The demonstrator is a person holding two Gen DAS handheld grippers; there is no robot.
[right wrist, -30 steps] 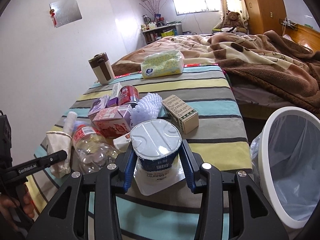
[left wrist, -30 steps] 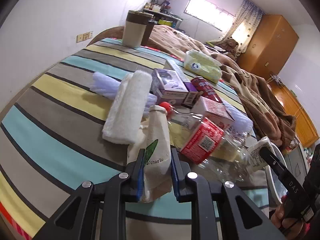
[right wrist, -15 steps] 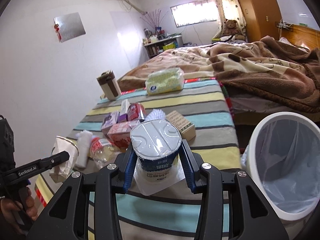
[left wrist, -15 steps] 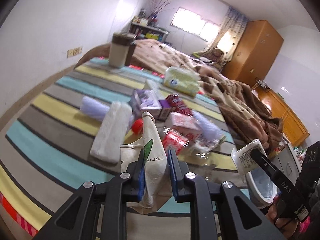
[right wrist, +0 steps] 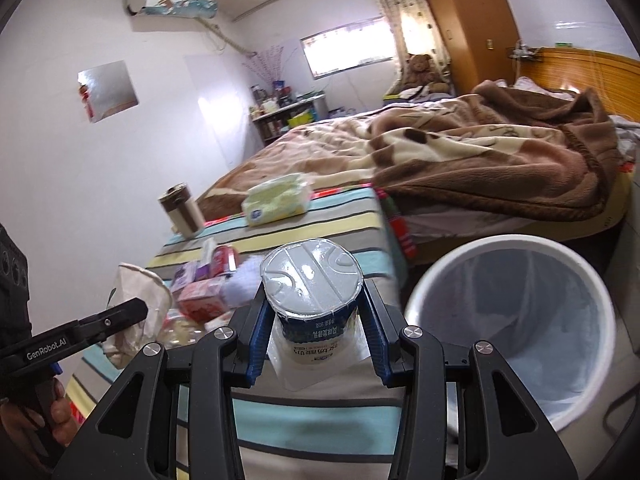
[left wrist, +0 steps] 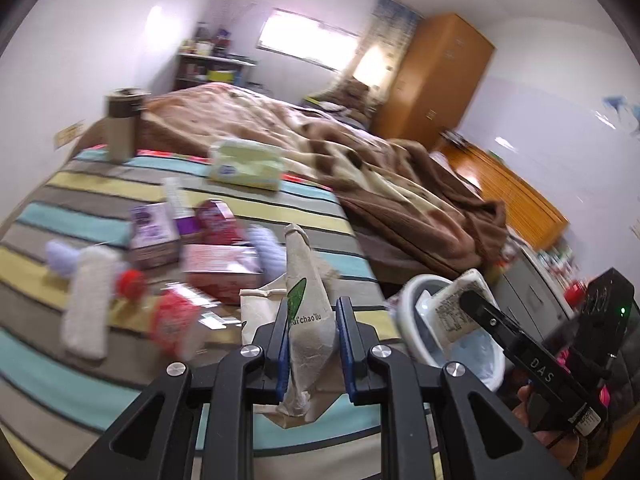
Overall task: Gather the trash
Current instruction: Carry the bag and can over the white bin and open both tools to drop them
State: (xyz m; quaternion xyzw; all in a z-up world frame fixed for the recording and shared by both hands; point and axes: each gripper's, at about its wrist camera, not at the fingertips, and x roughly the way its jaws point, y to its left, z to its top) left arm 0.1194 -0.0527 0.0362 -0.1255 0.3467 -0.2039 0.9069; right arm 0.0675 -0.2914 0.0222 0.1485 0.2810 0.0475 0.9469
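The left gripper (left wrist: 312, 344) is clenched on a crumpled paper bag (left wrist: 310, 312) with a green leaf mark, its blue-lined jaws pressed to both sides, and the bag is held clear above the striped tablecloth (left wrist: 100, 380). The right gripper (right wrist: 314, 332) is clamped around a yogurt cup (right wrist: 312, 280) whose foil lid faces up, and it holds the cup just beside the white trash bin (right wrist: 516, 248), over the table's near edge. The bin, lined with a pale plastic bag, stands on the floor close to the table corner and in front of the bed with its brown blanket (right wrist: 480, 160). On the cloth lie more bits of litter, blurred in the left view: a plastic bottle with a red cap (left wrist: 132, 282), a pink carton (left wrist: 222, 272), a purple box (left wrist: 154, 234), a red can (left wrist: 218, 220) and a rolled white towel (left wrist: 90, 300). Farther back sit a pack of tissues (left wrist: 246, 164) and a brown-lidded tumbler (left wrist: 120, 124).
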